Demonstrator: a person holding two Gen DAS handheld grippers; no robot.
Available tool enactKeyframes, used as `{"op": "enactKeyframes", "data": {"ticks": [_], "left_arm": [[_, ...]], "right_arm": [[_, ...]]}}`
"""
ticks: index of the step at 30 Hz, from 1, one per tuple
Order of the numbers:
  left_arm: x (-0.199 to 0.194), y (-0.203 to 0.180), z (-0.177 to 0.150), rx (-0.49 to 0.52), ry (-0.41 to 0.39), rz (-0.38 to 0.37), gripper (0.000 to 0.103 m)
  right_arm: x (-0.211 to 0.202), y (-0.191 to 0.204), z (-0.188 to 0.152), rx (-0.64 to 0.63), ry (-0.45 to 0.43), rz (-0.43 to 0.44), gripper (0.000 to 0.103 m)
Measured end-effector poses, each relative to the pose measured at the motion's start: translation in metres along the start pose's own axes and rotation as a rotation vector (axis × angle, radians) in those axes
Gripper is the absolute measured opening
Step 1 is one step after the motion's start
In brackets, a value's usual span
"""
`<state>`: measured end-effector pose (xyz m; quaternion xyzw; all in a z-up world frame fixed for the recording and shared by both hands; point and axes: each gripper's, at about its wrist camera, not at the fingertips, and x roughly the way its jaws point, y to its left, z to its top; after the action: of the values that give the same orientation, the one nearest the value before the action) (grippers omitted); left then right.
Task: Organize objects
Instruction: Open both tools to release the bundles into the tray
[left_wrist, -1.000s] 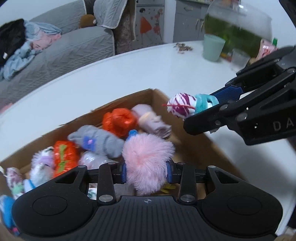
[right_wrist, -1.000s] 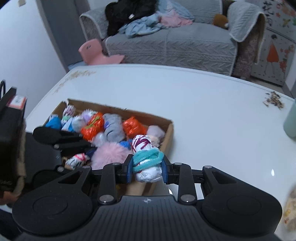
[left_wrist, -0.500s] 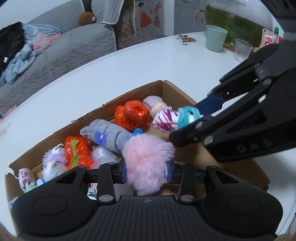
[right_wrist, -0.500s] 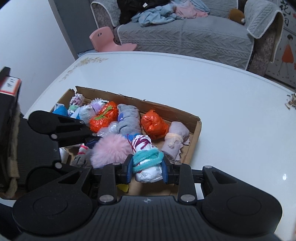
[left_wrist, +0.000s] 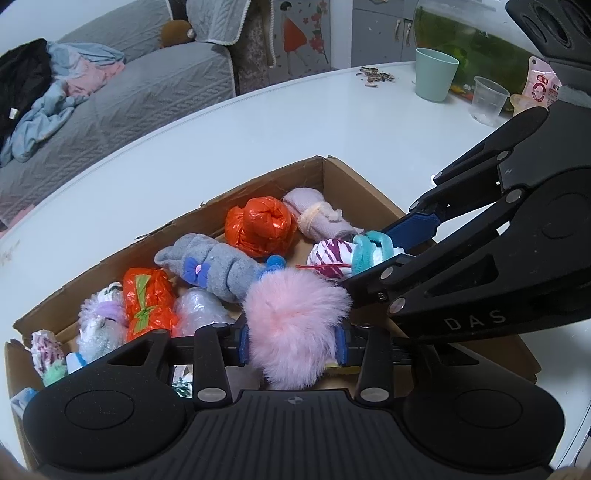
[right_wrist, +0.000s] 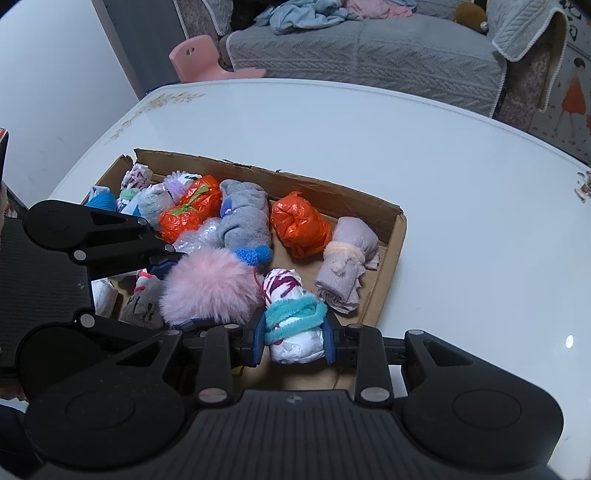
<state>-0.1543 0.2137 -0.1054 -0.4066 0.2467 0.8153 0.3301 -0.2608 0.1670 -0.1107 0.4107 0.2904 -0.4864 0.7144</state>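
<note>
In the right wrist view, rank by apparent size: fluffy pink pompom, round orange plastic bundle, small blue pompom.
1. Fluffy pink pompom, though nearest the camera
2. Round orange plastic bundle
3. Small blue pompom

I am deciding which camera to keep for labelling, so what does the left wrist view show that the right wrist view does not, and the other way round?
Only the left wrist view shows the mint green cup, the clear plastic cup and the green fish tank at the table's far edge.

Only the right wrist view shows the pink plastic chair beside the sofa.

Both show the brown cardboard box of rolled bundles, the fluffy pink pompom between the opening jaws of the left gripper, and the right gripper shut on the white and purple bundle with a teal tie.
</note>
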Motion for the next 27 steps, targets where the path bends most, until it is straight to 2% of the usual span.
{"op": "enactKeyframes", "data": {"ticks": [4,11,13,18,22,27], "left_arm": [[-0.002,-0.002,0.0,0.01,-0.008,-0.004,0.052],[-0.01,-0.001,0.002,0.012,-0.03,-0.024,0.068],[-0.014,-0.002,0.002,0.019,-0.033,-0.024,0.069],[-0.028,-0.004,0.0,0.04,-0.041,-0.035,0.07],[-0.047,-0.008,-0.005,0.06,-0.049,-0.039,0.074],[-0.072,-0.006,-0.019,0.056,-0.027,-0.05,0.078]], "right_arm": [[-0.001,0.001,0.0,0.003,-0.005,-0.005,0.03],[-0.009,-0.001,0.001,0.019,-0.034,-0.018,0.037],[-0.013,-0.002,0.002,0.025,-0.047,-0.022,0.041],[-0.019,-0.005,0.003,0.04,-0.067,-0.024,0.041],[-0.025,-0.003,0.001,0.045,-0.074,-0.024,0.045],[-0.035,0.001,-0.008,0.06,-0.073,-0.026,0.048]]}}
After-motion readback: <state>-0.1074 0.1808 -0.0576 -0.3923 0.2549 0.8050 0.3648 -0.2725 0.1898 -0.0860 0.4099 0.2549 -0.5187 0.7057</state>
